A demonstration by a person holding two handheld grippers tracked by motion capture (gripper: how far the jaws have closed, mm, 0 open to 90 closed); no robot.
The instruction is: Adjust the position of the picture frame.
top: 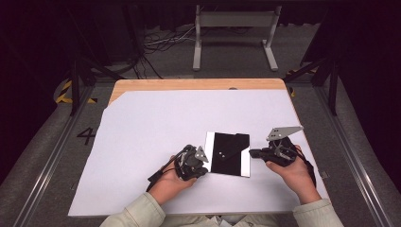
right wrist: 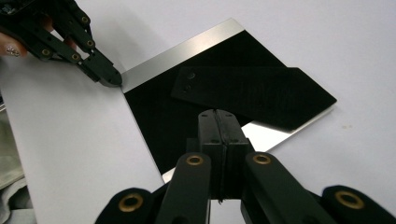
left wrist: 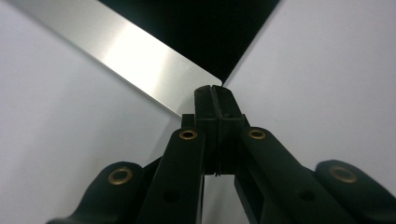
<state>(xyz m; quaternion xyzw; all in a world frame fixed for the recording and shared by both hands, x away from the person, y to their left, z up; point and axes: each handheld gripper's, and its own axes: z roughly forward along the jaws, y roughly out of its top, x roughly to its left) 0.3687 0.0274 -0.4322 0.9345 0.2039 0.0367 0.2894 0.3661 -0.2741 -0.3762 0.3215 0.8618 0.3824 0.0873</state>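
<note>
The mirror-like square panel (top: 228,154) lay flat on the white sheet (top: 142,137) near your edge of the table (top: 189,84), between your two hands. Its middle reflected black, with a bright silvery strip along two opposite edges.

Your left tongs (top: 201,158) had their jaws pressed fully together with nothing between them, and the closed tip sat right at the panel's near left corner; whether it touched I could not tell. In the left gripper view that tip (left wrist: 215,91) met the point where the silver strip (left wrist: 140,60) ended. Your right tongs (top: 253,153) were also fully closed and empty, just beside the panel's right edge, and in the right gripper view their tip (right wrist: 218,115) hung over the panel (right wrist: 154,112).

I judged the main risk to be the panel sliding: closed jaws could only push, and a shove at one corner would have spun it on the smooth sheet rather than lifting it. Hard jaw tips could also have scratched the glossy face, and the thin edge gave little to pinch.

Counted: one panel, one white sheet, one table, two tongs, two hands.
</note>
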